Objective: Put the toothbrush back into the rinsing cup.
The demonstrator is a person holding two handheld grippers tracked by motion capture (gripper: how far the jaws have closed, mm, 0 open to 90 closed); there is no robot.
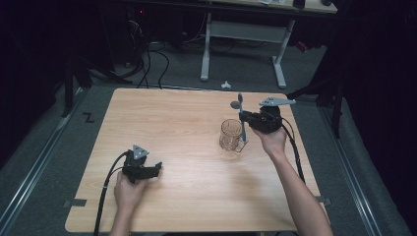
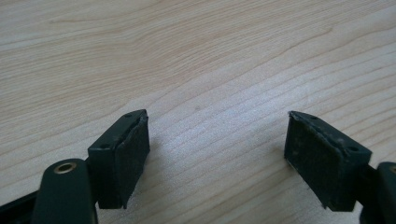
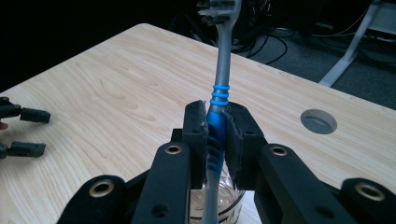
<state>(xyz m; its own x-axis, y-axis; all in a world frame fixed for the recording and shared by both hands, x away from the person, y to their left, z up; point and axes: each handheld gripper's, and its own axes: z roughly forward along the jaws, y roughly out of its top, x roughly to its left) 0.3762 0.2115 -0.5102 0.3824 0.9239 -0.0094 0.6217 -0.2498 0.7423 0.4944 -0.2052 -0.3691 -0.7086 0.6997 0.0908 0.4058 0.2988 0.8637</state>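
Observation:
A grey toothbrush [image 1: 238, 105] with a blue grip stands nearly upright, bristle head up, in my right gripper [image 1: 244, 119]. In the right gripper view my right gripper [image 3: 216, 128] is shut on the toothbrush [image 3: 223, 60] at its blue grip. The handle's lower end reaches down into the mouth of a clear glass [image 3: 227, 208]. That glass [image 1: 229, 134] stands upright right of the table's middle. My left gripper [image 1: 156, 168] rests low at the front left, far from the glass. The left gripper [image 2: 217, 149] is open over bare wood, nothing between its pads [image 2: 132, 154].
The wooden table [image 1: 172, 118] has a round cable hole [image 3: 319, 121] near its far right edge. The other hand's gripper [image 3: 23, 131] shows at the left edge of the right gripper view. Beyond the table are floor cables and a white desk frame [image 1: 243, 34].

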